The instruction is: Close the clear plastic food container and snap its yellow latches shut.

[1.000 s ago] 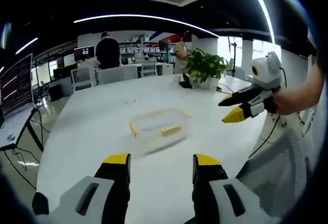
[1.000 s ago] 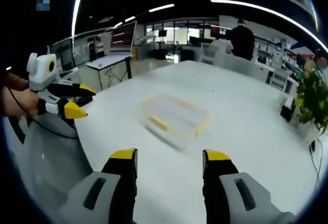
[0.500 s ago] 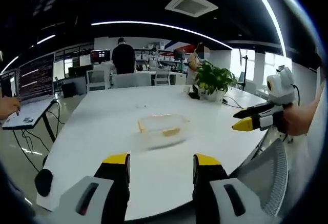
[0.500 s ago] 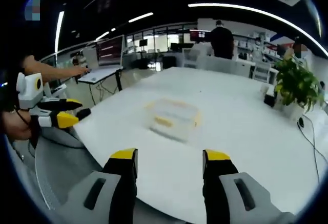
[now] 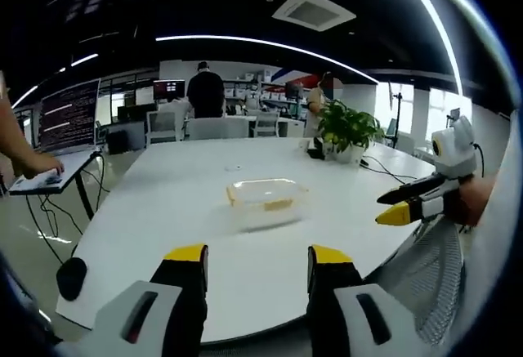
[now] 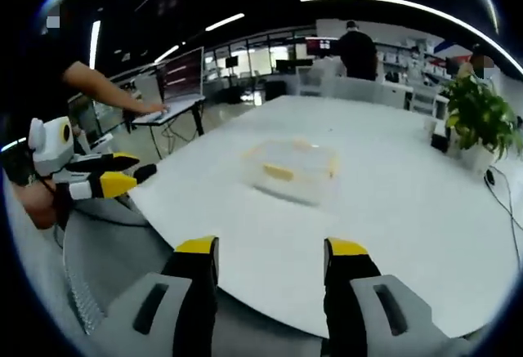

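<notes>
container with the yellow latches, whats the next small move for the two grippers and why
Probably bring both grippers forward over the table toward the container. It sits alone near the middle of the white table, and both the left gripper and the right gripper hang open near the table's edge, well short of it. Neither can press the lid or reach a yellow latch from there.

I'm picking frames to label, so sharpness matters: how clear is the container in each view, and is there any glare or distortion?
Left gripper view: the clear container is fairly sharp on the white table, and the ceiling light strips bend into arcs from the fisheye. Right gripper view: the container is smeared by motion blur, its latches indistinct; the tabletop is bright, nearly washed out.
</notes>
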Action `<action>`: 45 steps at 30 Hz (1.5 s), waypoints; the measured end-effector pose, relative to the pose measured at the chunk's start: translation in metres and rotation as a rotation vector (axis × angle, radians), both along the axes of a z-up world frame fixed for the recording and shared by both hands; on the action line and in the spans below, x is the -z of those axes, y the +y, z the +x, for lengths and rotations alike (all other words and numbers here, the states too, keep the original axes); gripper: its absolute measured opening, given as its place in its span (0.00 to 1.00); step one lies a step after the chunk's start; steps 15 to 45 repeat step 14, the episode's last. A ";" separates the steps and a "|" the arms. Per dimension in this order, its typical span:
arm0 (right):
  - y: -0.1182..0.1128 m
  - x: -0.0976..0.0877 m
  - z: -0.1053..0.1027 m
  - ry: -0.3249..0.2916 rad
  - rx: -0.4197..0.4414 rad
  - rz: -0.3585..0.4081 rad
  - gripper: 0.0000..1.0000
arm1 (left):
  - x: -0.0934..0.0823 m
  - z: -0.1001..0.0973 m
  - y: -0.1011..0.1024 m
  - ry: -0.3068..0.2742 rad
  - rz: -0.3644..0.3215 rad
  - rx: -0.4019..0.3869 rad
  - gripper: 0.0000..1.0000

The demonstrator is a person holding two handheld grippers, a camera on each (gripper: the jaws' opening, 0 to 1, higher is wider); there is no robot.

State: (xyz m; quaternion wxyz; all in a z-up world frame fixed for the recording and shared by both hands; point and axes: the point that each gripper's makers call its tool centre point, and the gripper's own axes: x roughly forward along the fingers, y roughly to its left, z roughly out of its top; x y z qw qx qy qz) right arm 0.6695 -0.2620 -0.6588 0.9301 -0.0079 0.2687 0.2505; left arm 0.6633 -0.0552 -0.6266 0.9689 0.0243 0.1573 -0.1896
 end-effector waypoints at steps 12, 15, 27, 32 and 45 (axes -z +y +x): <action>0.014 0.008 -0.007 0.032 -0.100 -0.032 0.47 | 0.001 0.003 0.000 -0.031 0.034 -0.019 0.42; 0.013 0.009 -0.007 0.030 -0.098 -0.034 0.47 | 0.001 0.004 0.003 -0.031 0.022 -0.029 0.42; 0.013 0.009 -0.007 0.030 -0.098 -0.034 0.47 | 0.001 0.004 0.003 -0.031 0.022 -0.029 0.42; 0.013 0.009 -0.007 0.030 -0.098 -0.034 0.47 | 0.001 0.004 0.003 -0.031 0.022 -0.029 0.42; 0.013 0.009 -0.007 0.030 -0.098 -0.034 0.47 | 0.001 0.004 0.003 -0.031 0.022 -0.029 0.42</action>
